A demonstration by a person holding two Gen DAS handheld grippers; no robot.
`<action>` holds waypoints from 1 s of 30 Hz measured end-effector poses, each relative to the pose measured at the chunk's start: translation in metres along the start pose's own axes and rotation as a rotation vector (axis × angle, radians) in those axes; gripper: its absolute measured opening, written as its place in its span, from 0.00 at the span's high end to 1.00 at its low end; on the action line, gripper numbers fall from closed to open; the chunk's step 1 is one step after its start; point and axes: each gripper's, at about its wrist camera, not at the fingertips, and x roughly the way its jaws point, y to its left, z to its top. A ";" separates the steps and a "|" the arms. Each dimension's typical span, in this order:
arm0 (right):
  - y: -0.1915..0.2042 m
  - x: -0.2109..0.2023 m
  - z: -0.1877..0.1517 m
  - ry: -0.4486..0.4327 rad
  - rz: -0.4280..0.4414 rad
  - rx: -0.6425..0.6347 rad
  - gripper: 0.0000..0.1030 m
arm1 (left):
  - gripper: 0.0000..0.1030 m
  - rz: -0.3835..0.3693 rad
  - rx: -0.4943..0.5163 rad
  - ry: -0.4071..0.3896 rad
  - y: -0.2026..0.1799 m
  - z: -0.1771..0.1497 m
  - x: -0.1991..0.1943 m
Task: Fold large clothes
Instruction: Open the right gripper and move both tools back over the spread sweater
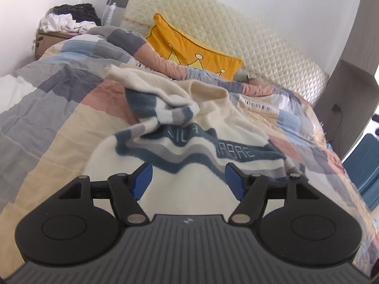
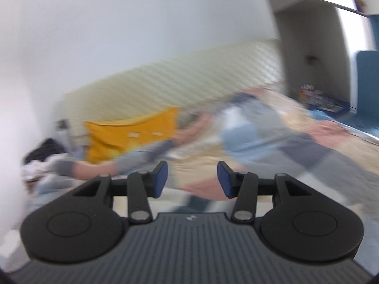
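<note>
A cream sweater (image 1: pixel 189 123) with blue and grey wavy stripes and lettering lies crumpled on the patchwork quilt (image 1: pixel 59 108). One sleeve is bunched over its chest. My left gripper (image 1: pixel 187 179) hovers open just above the sweater's near white part, its blue pads (image 1: pixel 143 179) set wide apart with cloth showing below the gap. In the right wrist view, which is smeared by motion, my right gripper (image 2: pixel 193 177) is open with nothing between its fingers. It is raised over the quilt (image 2: pixel 260 156) and faces the headboard.
A yellow crown cushion (image 1: pixel 189 49) leans on the quilted cream headboard (image 1: pixel 213 16). A pile of clothes (image 1: pixel 68 19) sits on a cardboard box (image 1: pixel 47 40) at the back left, beside a bottle (image 1: pixel 111 11). A grey cabinet (image 1: pixel 350 54) stands to the right.
</note>
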 end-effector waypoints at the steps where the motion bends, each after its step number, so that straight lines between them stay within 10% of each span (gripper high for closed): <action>1: 0.017 0.001 -0.004 0.009 0.025 -0.012 0.53 | 0.30 -0.001 -0.006 0.001 0.002 -0.002 -0.003; 13: 0.082 0.013 -0.130 0.186 0.181 -0.186 0.53 | 0.30 -0.022 -0.121 0.004 0.034 -0.018 -0.009; 30: 0.065 0.056 -0.169 0.305 0.147 -0.123 0.53 | 0.29 0.107 -0.021 0.045 0.017 0.008 0.057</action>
